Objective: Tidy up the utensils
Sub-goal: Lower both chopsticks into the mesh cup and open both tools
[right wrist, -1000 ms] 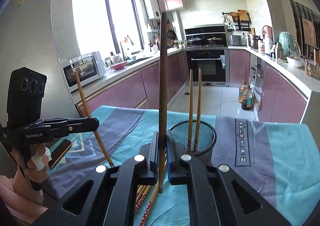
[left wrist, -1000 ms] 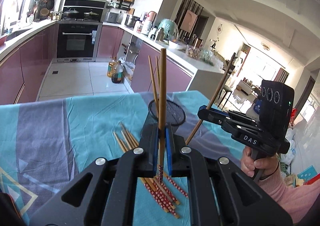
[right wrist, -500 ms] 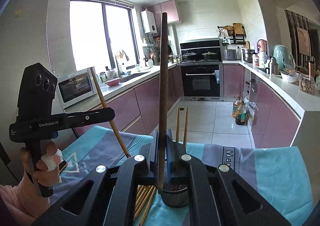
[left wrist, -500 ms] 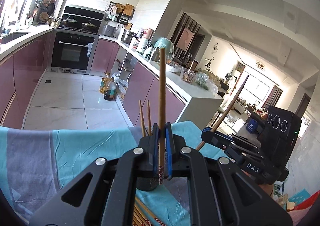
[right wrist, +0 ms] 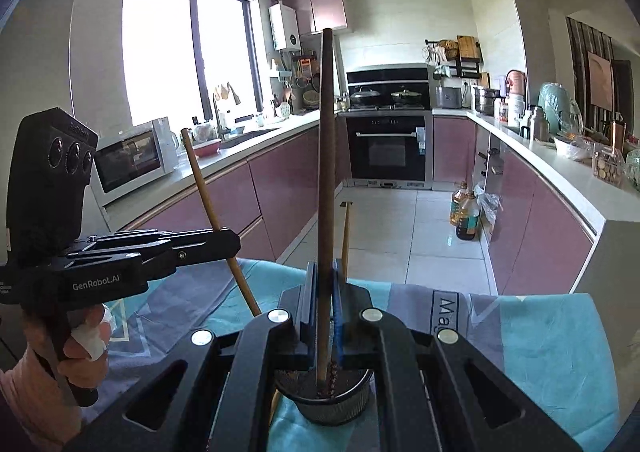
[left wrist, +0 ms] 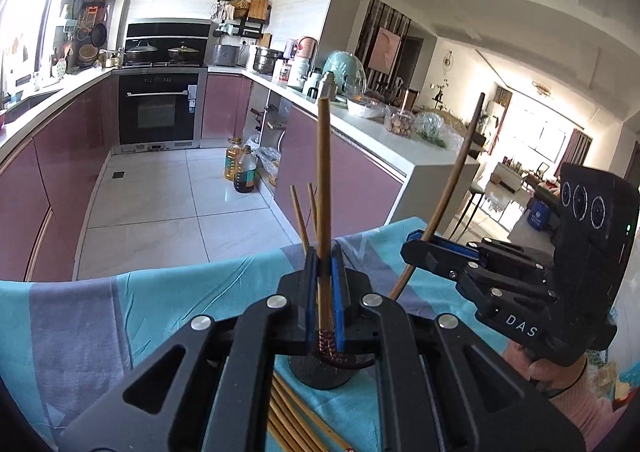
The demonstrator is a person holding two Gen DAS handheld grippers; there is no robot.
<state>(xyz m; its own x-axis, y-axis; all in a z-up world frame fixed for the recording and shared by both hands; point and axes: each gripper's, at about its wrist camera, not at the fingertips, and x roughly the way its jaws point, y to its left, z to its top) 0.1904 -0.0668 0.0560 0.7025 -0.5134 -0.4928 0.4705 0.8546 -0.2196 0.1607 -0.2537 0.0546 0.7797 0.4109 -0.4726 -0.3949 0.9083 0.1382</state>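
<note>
My left gripper (left wrist: pixel 324 258) is shut on a light wooden chopstick (left wrist: pixel 323 179) held upright, its patterned lower end over a black mesh holder (left wrist: pixel 324 376). Two chopsticks (left wrist: pixel 301 219) stand in that holder. Several loose chopsticks (left wrist: pixel 296 420) lie on the teal tablecloth (left wrist: pixel 160 292) below the fingers. To the right, my right gripper (left wrist: pixel 416 248) is shut on a dark chopstick (left wrist: pixel 456 179). In the right wrist view, the right gripper (right wrist: pixel 324 276) holds the dark chopstick (right wrist: pixel 326 171) upright over the mesh holder (right wrist: pixel 332 406). The left gripper (right wrist: pixel 230 239) grips the light chopstick (right wrist: pixel 208 203) at the left.
The table ends just beyond the holder, with tiled floor and pink kitchen cabinets behind. Oil bottles (left wrist: pixel 240 171) stand on the floor. A person's hand (right wrist: pixel 80 340) holds the left gripper's handle and another hand (left wrist: pixel 552 366) holds the right one.
Both grippers rose and moved forward with their chopsticks. The mesh holder now sits right under the fingers, and the loose chopsticks have slid to the bottom of the left wrist view.
</note>
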